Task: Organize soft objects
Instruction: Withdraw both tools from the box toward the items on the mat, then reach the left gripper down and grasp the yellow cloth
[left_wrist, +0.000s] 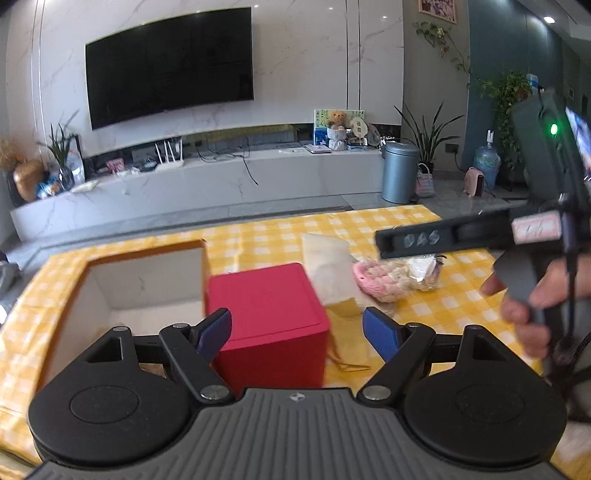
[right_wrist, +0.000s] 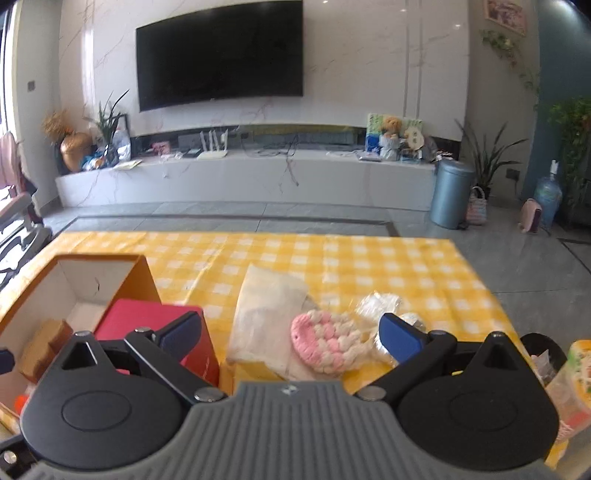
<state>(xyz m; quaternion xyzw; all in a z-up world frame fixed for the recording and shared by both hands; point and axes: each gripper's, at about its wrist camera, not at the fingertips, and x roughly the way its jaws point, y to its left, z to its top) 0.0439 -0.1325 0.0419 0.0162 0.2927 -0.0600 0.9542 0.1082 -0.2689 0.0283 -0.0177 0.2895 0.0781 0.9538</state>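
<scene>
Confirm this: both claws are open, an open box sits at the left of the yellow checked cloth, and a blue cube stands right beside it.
One thing is wrong: the cube is red, not blue, as the left wrist view shows plainly. The rest holds: the left claw and right claw are both open, and the open box sits at the left of the yellow checked cloth with the cube right beside it.

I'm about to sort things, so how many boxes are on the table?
2: an open cardboard box at the table's left, and a red box right beside it, between the left gripper's fingers. Others may be hidden.
</scene>
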